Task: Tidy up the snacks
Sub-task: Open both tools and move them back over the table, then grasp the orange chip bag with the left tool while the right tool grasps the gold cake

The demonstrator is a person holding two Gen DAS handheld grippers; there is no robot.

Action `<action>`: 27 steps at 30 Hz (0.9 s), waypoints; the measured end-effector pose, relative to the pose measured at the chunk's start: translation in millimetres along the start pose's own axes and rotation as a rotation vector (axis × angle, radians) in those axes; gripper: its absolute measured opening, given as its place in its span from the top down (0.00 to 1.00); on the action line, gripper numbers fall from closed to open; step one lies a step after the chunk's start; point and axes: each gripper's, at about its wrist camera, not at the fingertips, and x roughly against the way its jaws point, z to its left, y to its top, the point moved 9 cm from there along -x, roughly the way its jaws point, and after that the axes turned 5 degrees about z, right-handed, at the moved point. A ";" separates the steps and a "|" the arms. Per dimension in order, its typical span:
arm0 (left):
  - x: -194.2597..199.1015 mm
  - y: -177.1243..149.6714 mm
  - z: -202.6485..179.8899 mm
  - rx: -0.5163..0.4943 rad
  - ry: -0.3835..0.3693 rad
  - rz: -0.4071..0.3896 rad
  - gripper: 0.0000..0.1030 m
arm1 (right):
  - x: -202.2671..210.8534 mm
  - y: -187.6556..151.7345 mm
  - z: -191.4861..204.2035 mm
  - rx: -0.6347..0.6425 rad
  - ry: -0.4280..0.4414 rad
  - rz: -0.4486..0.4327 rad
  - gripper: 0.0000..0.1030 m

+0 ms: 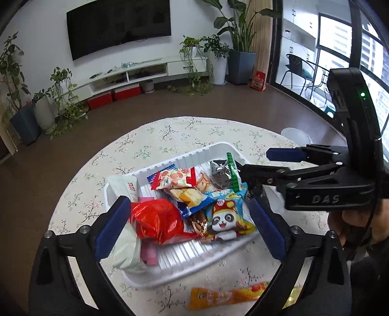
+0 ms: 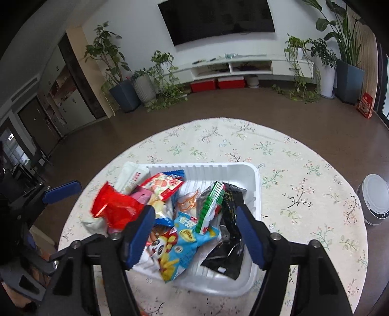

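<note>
Where the snacks sit: all but one are heaped in the white tray (image 1: 184,155) on the round table (image 1: 170,131).
Left claw (image 1: 189,226): jaws spread wide, poised above the red bag (image 1: 158,218) and panda packet (image 1: 226,218), pinching nothing.
Tray's left edge: a white pouch (image 1: 126,243) hangs over it (half hidden by the claw's finger).
Tray's near edge: bare ribbed floor; an orange packet (image 1: 226,295) lies outside on the cloth.
Right claw (image 2: 194,233): jaws apart, empty, above the panda packet (image 2: 180,243) and black packet (image 2: 231,231).
Right of tray: open flowered tablecloth (image 2: 304,194), then a white lidded tub (image 2: 375,199) at the table's rim.
Room: brown floor (image 2: 218,107), potted plants, wall television (image 2: 216,19) over a white cabinet.
</note>
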 end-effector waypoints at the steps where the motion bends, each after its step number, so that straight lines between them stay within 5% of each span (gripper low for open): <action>1: 6.5 -3.2 -2.9 -0.017 -0.007 -0.004 0.00 | 9.1 -3.2 2.3 0.009 0.017 -0.015 0.25; 8: 39.8 -59.5 -47.2 -0.420 -0.059 -0.043 0.00 | 66.4 -55.2 20.6 0.151 0.084 -0.037 0.18; 14: 29.4 -122.1 -75.7 -0.666 -0.094 0.080 0.00 | 82.3 -123.2 48.0 0.302 0.127 0.082 0.17; 20: 14.6 -134.1 -76.9 -0.691 -0.126 0.106 0.00 | 77.9 -166.8 63.0 0.375 0.151 0.177 0.18; 27: 2.0 -132.2 -72.0 -0.737 -0.163 0.138 0.00 | 67.2 -180.6 63.1 0.403 0.162 0.220 0.17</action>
